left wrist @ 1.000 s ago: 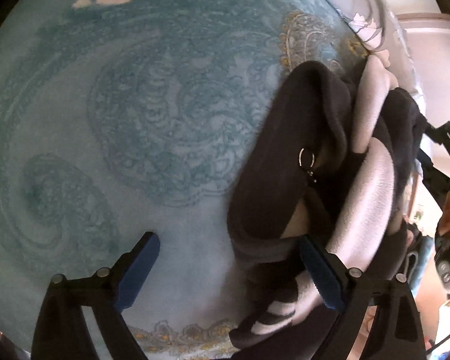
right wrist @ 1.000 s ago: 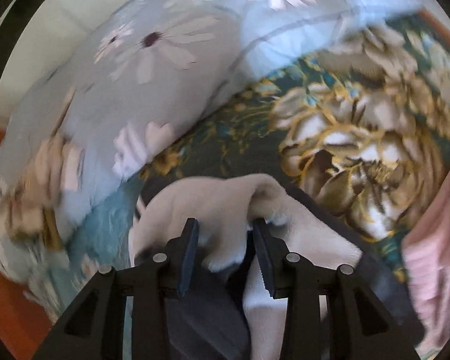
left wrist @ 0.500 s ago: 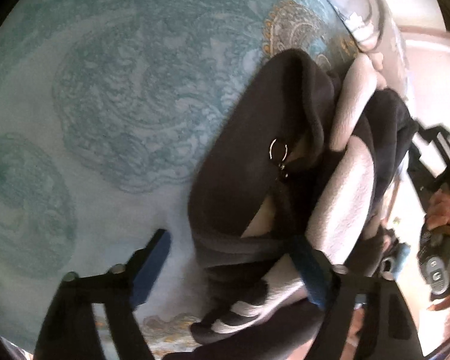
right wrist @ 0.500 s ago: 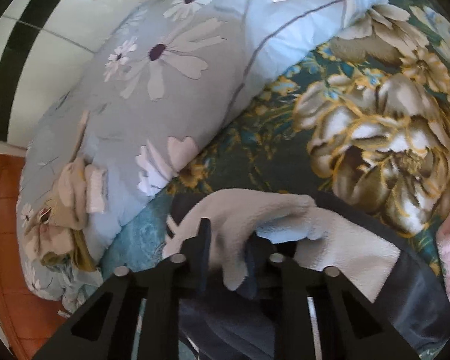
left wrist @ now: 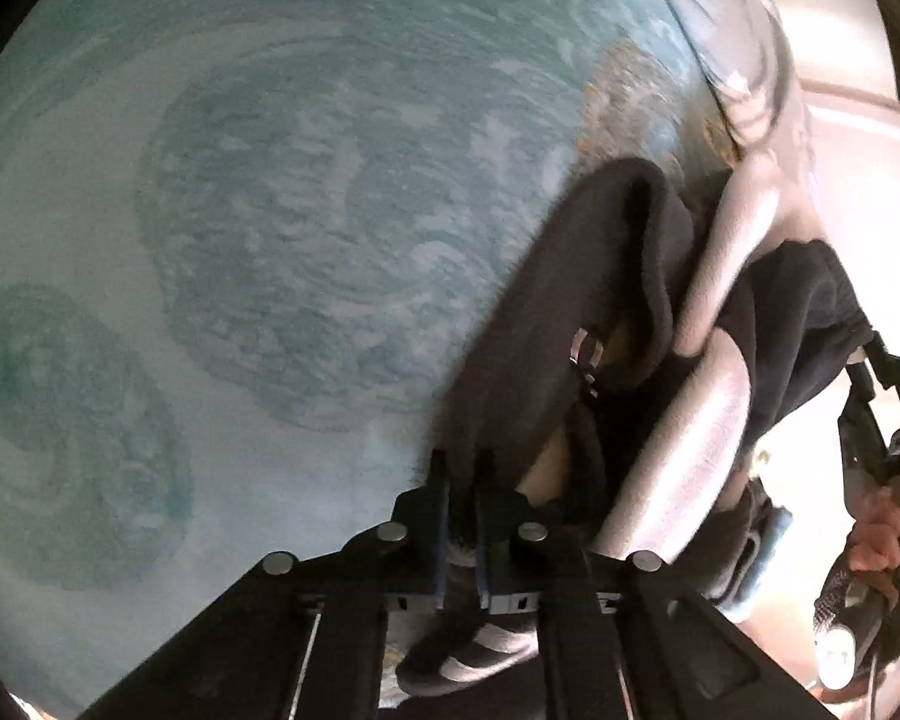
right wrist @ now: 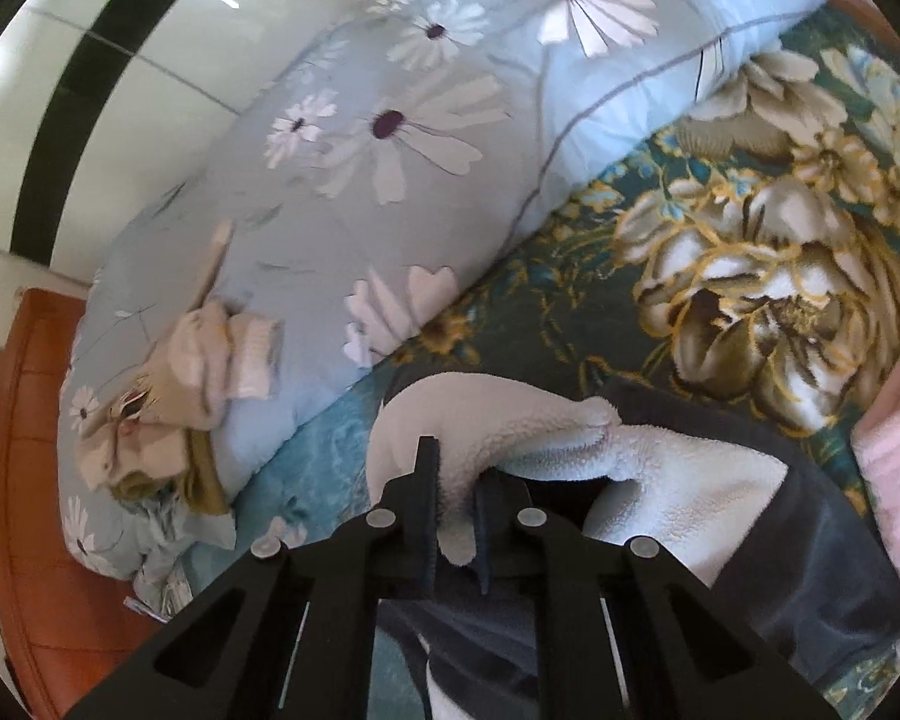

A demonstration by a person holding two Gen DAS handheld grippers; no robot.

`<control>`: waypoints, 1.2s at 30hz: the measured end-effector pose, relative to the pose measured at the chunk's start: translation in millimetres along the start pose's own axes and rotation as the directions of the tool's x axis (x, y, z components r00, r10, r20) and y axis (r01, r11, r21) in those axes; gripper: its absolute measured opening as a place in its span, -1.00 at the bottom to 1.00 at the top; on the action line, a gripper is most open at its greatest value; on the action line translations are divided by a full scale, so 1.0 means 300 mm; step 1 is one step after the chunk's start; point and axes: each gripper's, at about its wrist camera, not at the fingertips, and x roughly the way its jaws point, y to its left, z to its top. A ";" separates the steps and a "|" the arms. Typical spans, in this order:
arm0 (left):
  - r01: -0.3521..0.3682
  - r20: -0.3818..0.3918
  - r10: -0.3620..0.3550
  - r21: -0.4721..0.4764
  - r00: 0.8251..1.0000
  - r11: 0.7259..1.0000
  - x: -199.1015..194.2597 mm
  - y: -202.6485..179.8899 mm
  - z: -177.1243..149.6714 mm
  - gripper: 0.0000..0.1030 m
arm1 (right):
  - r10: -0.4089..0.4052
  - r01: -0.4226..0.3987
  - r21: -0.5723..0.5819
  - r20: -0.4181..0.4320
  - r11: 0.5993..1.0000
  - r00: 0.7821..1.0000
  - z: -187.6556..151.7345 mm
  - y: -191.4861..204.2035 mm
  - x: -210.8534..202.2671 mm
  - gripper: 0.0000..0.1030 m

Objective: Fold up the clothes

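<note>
Both jaws have just been closing: the left hand-held gripper (left wrist: 462, 474) now pinches the dark fleece-lined garment (left wrist: 570, 300) at its edge, the right hand-held gripper (right wrist: 453, 474) its white lining, lifting it off the bed (left wrist: 210, 180), apparently ready for a fold.

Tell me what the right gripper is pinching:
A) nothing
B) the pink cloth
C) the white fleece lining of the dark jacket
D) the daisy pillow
C: the right gripper is shut on a fold of the jacket's white fleece lining, which bulges up between its fingers.
</note>
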 end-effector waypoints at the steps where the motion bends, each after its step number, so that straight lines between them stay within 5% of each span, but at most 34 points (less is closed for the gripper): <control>1: -0.003 0.006 0.003 0.031 1.000 1.000 -0.014 -0.018 -0.006 -0.88 | 0.007 -0.007 -0.007 0.011 1.000 1.000 -0.012 0.012 -0.023 -0.81; 8: 0.033 0.062 -0.041 0.122 0.997 0.992 -0.210 -0.037 -0.045 -0.89 | 0.077 -0.071 -0.062 0.116 0.996 0.990 -0.148 0.111 -0.255 -0.82; 13: 0.045 0.119 -0.067 0.176 0.991 0.983 -0.415 0.088 -0.020 -0.89 | 0.164 -0.144 -0.122 0.172 0.982 0.972 -0.301 0.226 -0.433 -0.82; 18: 0.021 0.267 -0.081 0.222 0.960 0.975 -0.756 0.202 0.003 -0.89 | 0.255 -0.223 -0.166 0.213 0.961 0.943 -0.455 0.385 -0.562 -0.82; 24: -0.058 0.466 -0.077 0.268 0.881 0.962 -1.215 0.267 0.101 -0.89 | 0.367 -0.324 -0.203 0.238 0.924 0.899 -0.609 0.581 -0.664 -0.82; 29: -0.131 0.616 -0.110 0.332 0.780 0.934 -1.598 0.266 0.093 -0.90 | 0.451 -0.414 -0.188 0.251 0.891 0.856 -0.693 0.704 -0.707 -0.82; 35: -0.205 0.708 -0.162 0.403 0.688 0.892 -1.916 0.239 0.030 -0.90 | 0.534 -0.492 -0.215 0.250 0.844 0.807 -0.764 0.828 -0.805 -0.82; 36: -0.205 0.710 -0.169 0.409 0.683 0.889 -1.960 0.238 0.013 -0.90 | 0.553 -0.508 -0.225 0.249 0.831 0.795 -0.775 0.848 -0.828 -0.82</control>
